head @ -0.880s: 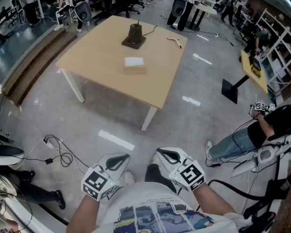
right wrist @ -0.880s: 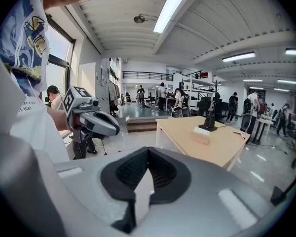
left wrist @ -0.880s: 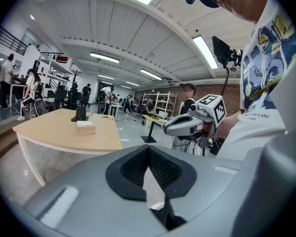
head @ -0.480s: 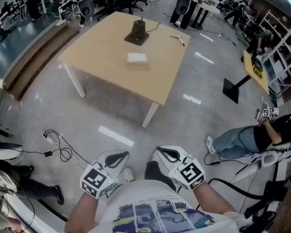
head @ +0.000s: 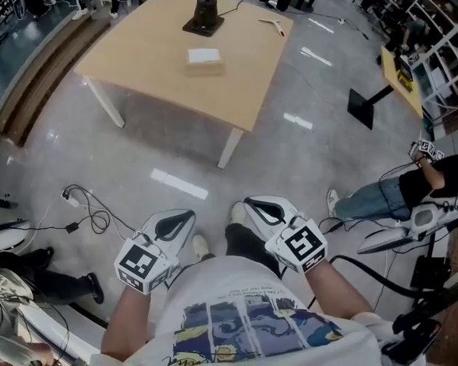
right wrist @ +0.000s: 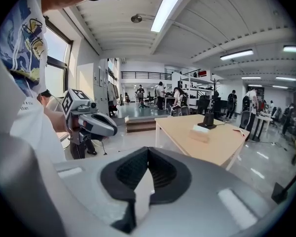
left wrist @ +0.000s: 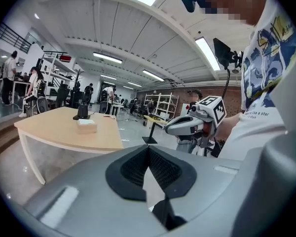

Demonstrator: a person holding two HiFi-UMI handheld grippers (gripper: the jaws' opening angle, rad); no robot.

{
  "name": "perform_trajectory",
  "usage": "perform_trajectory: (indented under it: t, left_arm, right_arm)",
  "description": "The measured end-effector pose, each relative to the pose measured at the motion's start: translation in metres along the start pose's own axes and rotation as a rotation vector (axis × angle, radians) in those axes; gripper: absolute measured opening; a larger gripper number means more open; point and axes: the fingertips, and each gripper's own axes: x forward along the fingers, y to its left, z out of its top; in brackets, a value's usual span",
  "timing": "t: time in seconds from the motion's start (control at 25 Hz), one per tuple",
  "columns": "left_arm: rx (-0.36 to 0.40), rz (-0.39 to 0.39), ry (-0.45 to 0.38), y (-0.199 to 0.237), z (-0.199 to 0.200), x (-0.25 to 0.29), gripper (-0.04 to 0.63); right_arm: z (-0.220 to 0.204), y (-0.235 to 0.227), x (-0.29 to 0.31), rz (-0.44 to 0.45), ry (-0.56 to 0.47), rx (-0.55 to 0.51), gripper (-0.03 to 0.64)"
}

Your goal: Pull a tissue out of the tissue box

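Matt, smooth pale-wood table [head: 153, 52]; glossy, reflective grey floor [head: 305, 158]; matt cardboard-looking tissue box [head: 204, 59]; printed cloth shirt [head: 252, 319].

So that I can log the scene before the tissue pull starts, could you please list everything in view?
table: one, light wood, white legs, far ahead
tissue box: one, pale, near the table's middle
black object with a cable: one, black, table's far side
small tool: one, pale, table's far right corner
cables: one loose bunch, dark, floor at left
seated person: one, blue jeans, floor area at right
left hand-held gripper: one, white with black pads, low left, shut and empty
right hand-held gripper: one, white with black pads, low right, shut and empty
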Motion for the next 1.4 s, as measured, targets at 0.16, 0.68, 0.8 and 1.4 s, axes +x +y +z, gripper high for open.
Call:
perform_trajectory:
  t: [0.16,0.68,0.8,1.4]
  left_arm:
    - [0.005,-0.011,0.018,0.0,0.005,0.02,0.003]
    - [-0.008,0.091,0.022,0.055,0.05,0.095,0.003]
    - [0.007,0.112,0.019,0.058,0.066,0.121,0.003]
    - [0.002,0.145,0.017,0.095,0.072,0.17,0.035]
  right_arm:
    - [-0.002,-0.016,-0.003,-0.005,-0.001,0.027,0.003]
    - [0.009,-0.095,0.044,0.131,-0.043,0.022,0.005]
    - [0.013,-0.118,0.044,0.164,-0.048,0.015,0.012]
    - [-0.003,-0.189,0.076,0.137,-0.015,0.045,0.017]
